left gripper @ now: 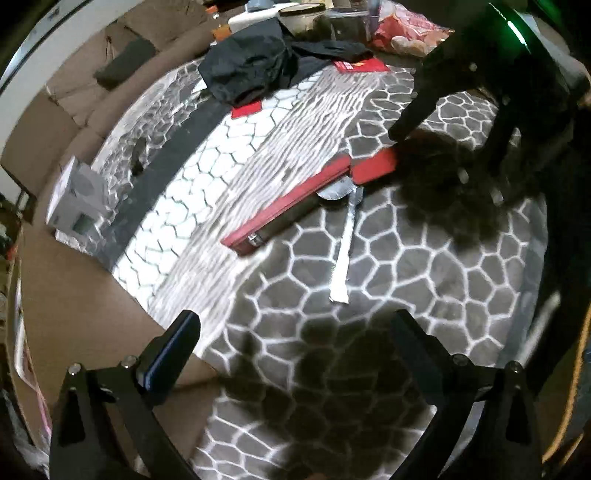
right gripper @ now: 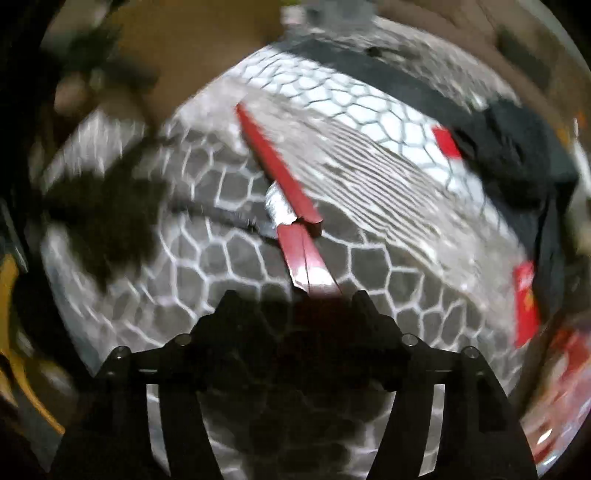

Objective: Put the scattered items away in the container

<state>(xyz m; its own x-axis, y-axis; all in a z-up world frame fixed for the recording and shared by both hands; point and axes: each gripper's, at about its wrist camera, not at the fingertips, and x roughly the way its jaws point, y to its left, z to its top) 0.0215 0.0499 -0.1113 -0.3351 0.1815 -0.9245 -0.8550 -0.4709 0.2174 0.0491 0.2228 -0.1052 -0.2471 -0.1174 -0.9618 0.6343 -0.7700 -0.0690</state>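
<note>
1. A flat patterned box (left gripper: pixel 295 122), grey and white with red edges, lies across a brown surface and fills most of both views.
2. A long red rim runs along its middle. A dark, slim thing with a metal end (left gripper: pixel 255 238) lies in the channel under that rim; the blur makes it hard to say what it is.
3. The spoon (left gripper: pixel 345 251) lies on the grey honeycomb part of the box, bowl tucked against the red rim, handle pointing away from it.
4. A crumpled black cloth (left gripper: pixel 251 66) lies on the far end of the box, covering part of a red corner.
5. A small grey box (left gripper: pixel 79 199) stands just beside the box's left edge.
6. Beyond the cloth stand a bowl (left gripper: pixel 301 13) and a red packet (left gripper: pixel 410 33); their contents do not show.
7. The left gripper (left gripper: pixel 295 325) hangs over the honeycomb part, fingers spread wide with nothing between them.
8. The right gripper (right gripper: pixel 295 299) points down at the red flap (right gripper: pixel 306 258) by the spoon's bowl. Its fingers stand apart with the flap's end between them, and they do not appear to pinch it.
</note>
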